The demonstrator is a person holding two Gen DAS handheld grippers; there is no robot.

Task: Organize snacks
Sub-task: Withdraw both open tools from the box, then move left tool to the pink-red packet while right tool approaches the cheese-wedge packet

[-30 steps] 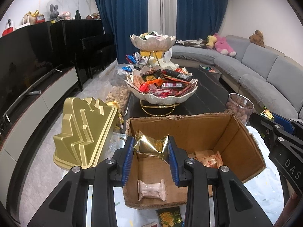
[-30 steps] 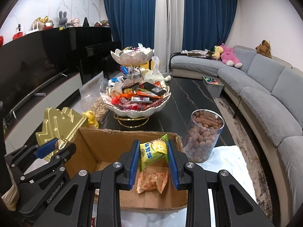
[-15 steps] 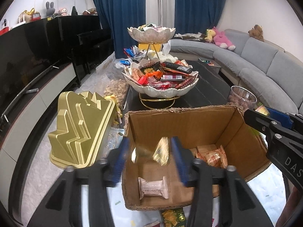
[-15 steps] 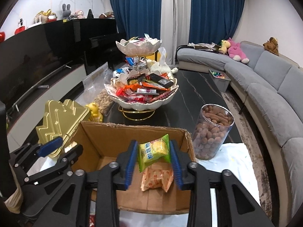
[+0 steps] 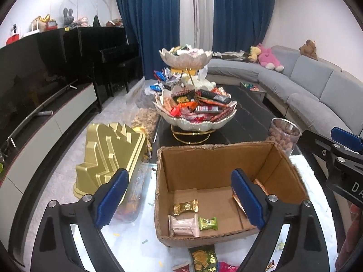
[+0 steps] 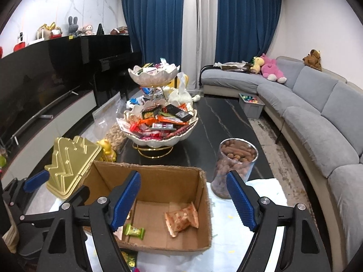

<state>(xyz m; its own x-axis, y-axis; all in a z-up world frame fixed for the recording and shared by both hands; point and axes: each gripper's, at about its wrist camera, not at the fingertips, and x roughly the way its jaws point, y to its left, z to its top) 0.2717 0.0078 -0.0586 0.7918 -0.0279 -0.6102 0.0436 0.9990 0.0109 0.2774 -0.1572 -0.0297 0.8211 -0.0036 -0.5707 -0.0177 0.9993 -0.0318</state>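
An open cardboard box [image 5: 226, 156] [image 6: 205, 206] sits on the white-covered table end. On its floor lie a gold-wrapped snack [image 5: 185, 206], a pale pink packet [image 5: 184, 226], a small green packet [image 5: 207, 223] [image 6: 135, 231] and an orange packet [image 6: 181, 218]. My left gripper [image 5: 179, 198] hangs above the box with its jaws opening and nothing between them. My right gripper [image 6: 182, 200] is also over the box, jaws opening and empty. A two-tier shell bowl stand [image 5: 195, 122] [image 6: 156, 139] full of wrapped snacks stands behind the box.
A gold tiered lid [image 5: 111, 156] [image 6: 72, 161] lies left of the box. A clear jar of nuts [image 6: 234, 165] [image 5: 284, 137] stands to its right. Loose snack packets [image 5: 203, 259] lie at the near table edge. A grey sofa [image 6: 317, 113] curves along the right.
Both grippers let go: the gold snack dropped from the left one and the green packet from the right one into the box. Both sets of jaws spread wide and rose slightly.
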